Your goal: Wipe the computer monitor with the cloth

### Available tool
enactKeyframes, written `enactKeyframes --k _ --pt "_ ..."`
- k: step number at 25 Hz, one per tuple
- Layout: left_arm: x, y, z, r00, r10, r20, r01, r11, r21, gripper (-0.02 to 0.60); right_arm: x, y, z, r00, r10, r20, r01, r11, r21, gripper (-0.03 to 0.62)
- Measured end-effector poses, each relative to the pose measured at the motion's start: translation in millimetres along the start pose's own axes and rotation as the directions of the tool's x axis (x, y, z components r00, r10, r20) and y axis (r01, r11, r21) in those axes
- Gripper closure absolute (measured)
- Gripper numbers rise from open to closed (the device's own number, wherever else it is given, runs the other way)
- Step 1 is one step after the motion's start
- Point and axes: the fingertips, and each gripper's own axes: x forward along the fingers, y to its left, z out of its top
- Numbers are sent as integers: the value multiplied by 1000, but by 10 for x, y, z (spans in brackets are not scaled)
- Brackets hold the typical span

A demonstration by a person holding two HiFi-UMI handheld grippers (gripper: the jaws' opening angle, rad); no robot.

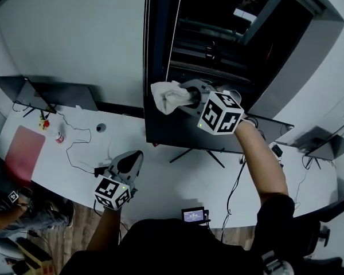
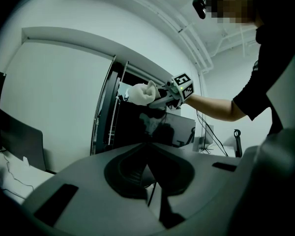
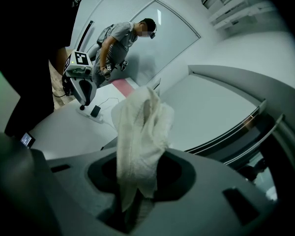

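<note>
right gripper (image 1: 188, 95): clamps cloth (image 1: 167, 98) at monitor (image 1: 229, 44) left edge | left gripper (image 1: 135, 157): low over table (image 1: 166, 182)

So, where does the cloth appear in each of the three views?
Head view: the cloth is upper centre, in the right gripper, before the monitor.
Left gripper view: just above centre, far off.
Right gripper view: centre, rising from the gripper.
Shared landmark: the white table, in all three.

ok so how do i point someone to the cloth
Start at the big dark monitor standing on the white desk. By its left edge the right claw holds the cloth: the only soft, crumpled white thing against dark screen and hard grey plastic.
</note>
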Motion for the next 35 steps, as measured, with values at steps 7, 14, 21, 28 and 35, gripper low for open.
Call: enactKeyframes --k 7,14,21,28,35 --pt "28 -15 -13 1000 -24 -11 24 1000 0 588 -73 36 -65 1000 -24 -1 24 1000 -4 467" --pt "95 -7 -39 999 -46 -13 46 999 2 588 -150 56 -146 999 -45 -6 45 999 9 467" --pt "168 -175 -87 999 -45 -22 46 999 15 588 -282 105 -287 998 -66 3 66 998 4 467" --pt "300 -494 -55 1000 -4 -12 4 1000 21 588 -479 173 -516 998 -60 22 60 998 -5 467" --pt "479 -871 -36 1000 21 -7 -21 999 24 588 -725 247 -765 997 -49 53 50 999 -7 468"
